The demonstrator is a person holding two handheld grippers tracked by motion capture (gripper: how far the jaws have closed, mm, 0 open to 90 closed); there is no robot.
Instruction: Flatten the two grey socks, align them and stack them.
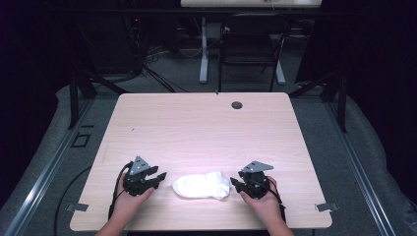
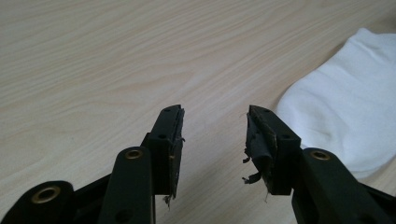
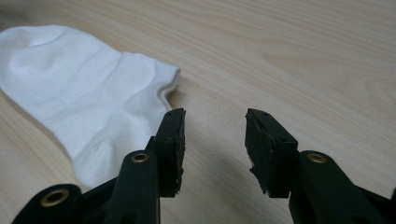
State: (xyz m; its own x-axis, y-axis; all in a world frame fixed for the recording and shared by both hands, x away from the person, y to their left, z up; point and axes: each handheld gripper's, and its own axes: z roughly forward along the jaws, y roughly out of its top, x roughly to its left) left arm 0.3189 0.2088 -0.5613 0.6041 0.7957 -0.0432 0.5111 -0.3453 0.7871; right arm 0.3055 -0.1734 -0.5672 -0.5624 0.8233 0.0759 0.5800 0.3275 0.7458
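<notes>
- Worktop [image 1: 196,128]: light wood-grain surface, with a small dark round grommet [image 1: 237,104] near its far edge.
- White sock [image 1: 201,186]: lies flat on the worktop near the person's edge, between the two grippers, its length running left to right. Its rounded end faces the left gripper; the open cuff end faces the right gripper.
- Left gripper [image 1: 160,177]: held in the person's left hand [image 1: 129,200], just beside the sock's left end. In the left gripper view its jaws stand apart with bare worktop between them; the sock [image 2: 348,121] lies to the right of the right-hand jaw. Pad lining looks frayed.
- Right gripper [image 1: 234,184]: held in the right hand [image 1: 263,202], just beside the sock's cuff end. In the right gripper view its jaws stand apart, nothing between them; the sock [image 3: 79,102] lies to the left, partly behind the left-hand jaw.
</notes>
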